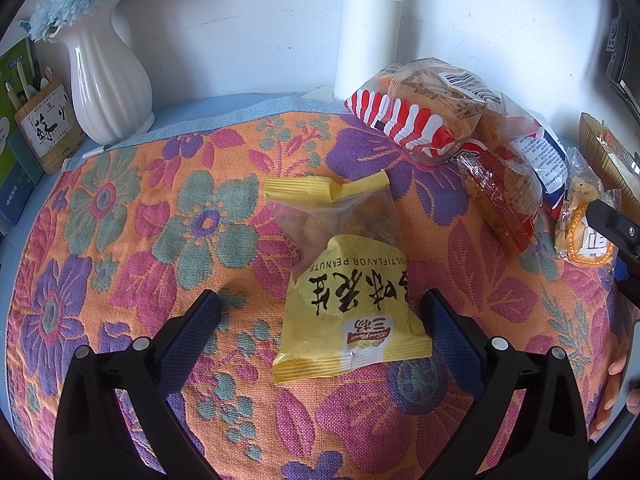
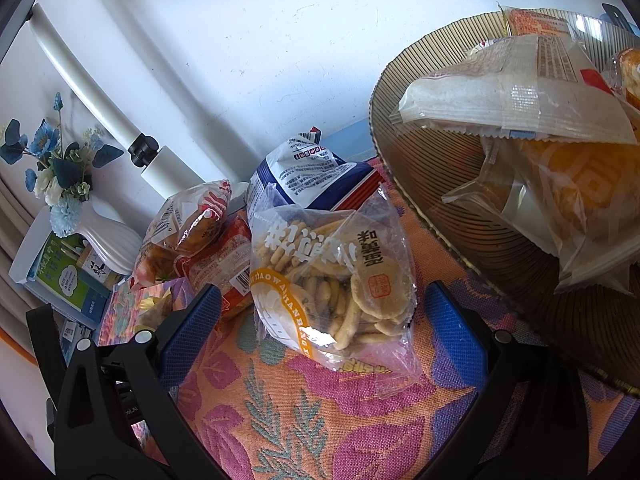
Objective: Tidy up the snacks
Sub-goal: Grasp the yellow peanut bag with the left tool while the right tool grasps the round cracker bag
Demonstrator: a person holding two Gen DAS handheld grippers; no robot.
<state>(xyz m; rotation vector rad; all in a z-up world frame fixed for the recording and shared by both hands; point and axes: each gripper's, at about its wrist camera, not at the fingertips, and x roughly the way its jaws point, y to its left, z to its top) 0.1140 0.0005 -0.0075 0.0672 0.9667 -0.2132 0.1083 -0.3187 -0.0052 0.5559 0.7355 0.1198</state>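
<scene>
A home, by the look of it: a bench against a white wall, covered with a flowered woven cloth (image 1: 132,240). On its far left stand a white ribbed vase (image 1: 106,80) of blue flowers, a pen holder (image 1: 46,126) and books (image 2: 68,280).

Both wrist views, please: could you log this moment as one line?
left gripper: open, straddling yellow peanut packet | right gripper: open, around clear cracker bag | ribbed bowl: holds some snacks | cloth: pile remains
</scene>
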